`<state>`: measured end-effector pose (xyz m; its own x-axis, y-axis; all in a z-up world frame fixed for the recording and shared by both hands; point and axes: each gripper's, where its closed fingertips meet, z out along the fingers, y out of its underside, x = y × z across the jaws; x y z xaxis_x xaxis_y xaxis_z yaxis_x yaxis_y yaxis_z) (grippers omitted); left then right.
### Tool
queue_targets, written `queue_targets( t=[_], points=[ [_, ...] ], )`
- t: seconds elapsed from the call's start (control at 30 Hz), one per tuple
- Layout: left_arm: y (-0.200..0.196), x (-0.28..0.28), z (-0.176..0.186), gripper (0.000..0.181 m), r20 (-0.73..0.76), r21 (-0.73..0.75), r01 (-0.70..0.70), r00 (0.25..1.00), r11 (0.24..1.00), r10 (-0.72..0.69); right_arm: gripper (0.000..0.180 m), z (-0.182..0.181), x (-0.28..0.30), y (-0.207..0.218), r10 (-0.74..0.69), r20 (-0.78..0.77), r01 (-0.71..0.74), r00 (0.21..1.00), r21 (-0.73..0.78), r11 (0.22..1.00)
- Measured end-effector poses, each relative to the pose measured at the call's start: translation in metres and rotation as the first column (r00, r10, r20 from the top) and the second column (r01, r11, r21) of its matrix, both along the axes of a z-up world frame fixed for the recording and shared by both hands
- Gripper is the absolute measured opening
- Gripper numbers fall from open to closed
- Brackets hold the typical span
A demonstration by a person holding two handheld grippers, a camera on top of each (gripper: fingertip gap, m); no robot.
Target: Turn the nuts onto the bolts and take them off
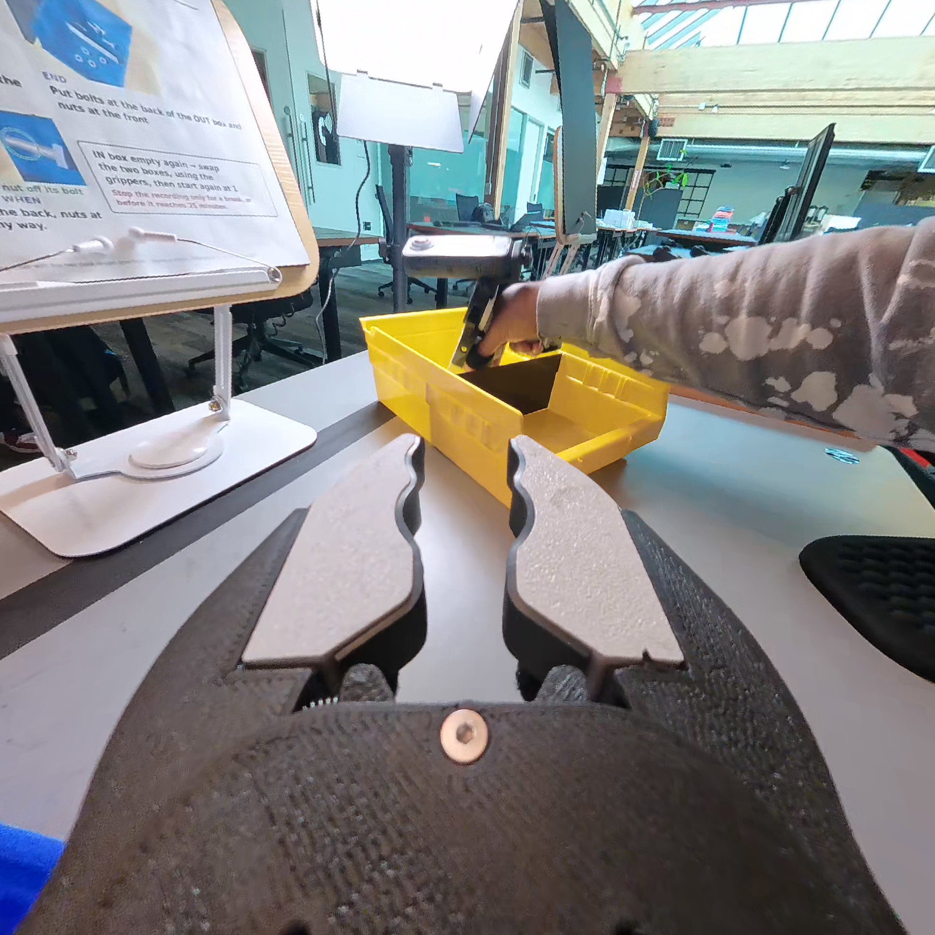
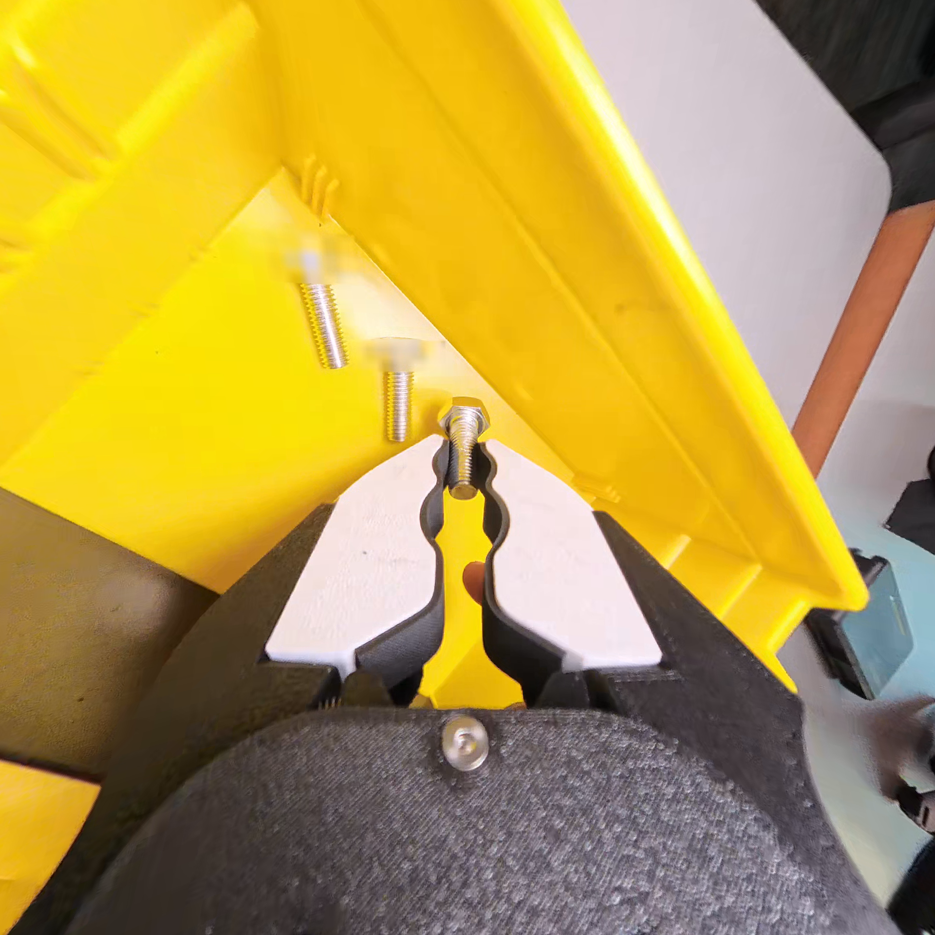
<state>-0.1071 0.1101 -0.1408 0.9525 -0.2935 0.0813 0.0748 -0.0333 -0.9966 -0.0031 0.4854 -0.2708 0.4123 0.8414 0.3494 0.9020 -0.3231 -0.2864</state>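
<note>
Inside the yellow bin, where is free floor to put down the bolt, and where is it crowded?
Free: the wide yellow floor left of the two loose bolts, toward the ribbed wall. Crowded: the corner by the bin's long side wall, where those bolts lie and the right gripper holds a third bolt. The left gripper waits open outside.

You are looking at three bolts: one bolt [image 2: 461, 468] sitting between your right fingers [image 2: 384, 551] with one nut [image 2: 463, 419] showing on it, and two bare bolts [image 2: 324, 326] [image 2: 398, 412] lying beside it. One yellow bin [image 1: 470, 425] is sitting on the tabletop [image 1: 733, 506]. Two grippers are showing, left gripper [image 1: 465, 465] and right gripper [image 2: 461, 445], and one instruction stand [image 1: 152, 455] is standing nearby.
</note>
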Motion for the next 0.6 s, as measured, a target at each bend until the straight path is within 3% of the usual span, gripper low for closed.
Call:
queue_targets(
  t=[0.2,0.27,0.37,0.5,0.6],
  points=[
    [0.0,-0.005,0.005,0.033,0.008,0.019,-0.028,1.0,0.999,0.027,0.017,-0.008,-0.001,-0.001,0.03,-0.015,-0.031,0.999,-0.056,0.998],
    [-0.001,-0.006,0.007,0.032,0.015,0.023,-0.033,0.999,0.999,0.033,0.023,0.01,-0.007,-0.002,0.039,-0.082,-0.042,0.996,-0.038,0.998],
    [-0.004,-0.007,0.012,0.025,0.026,0.041,-0.032,0.999,0.999,0.031,0.026,0.064,-0.025,-0.018,0.113,-0.269,-0.11,0.957,0.027,0.994],
    [-0.008,-0.011,0.021,0.014,0.016,0.079,-0.045,0.999,0.996,0.044,0.026,0.159,-0.038,-0.08,0.298,-0.556,-0.222,0.776,0.202,0.954],
    [-0.014,-0.022,0.03,0.007,0.001,0.094,-0.079,0.997,0.992,0.08,0.027,0.202,-0.024,-0.15,0.394,-0.694,-0.27,0.603,0.287,0.919]
  ],
)
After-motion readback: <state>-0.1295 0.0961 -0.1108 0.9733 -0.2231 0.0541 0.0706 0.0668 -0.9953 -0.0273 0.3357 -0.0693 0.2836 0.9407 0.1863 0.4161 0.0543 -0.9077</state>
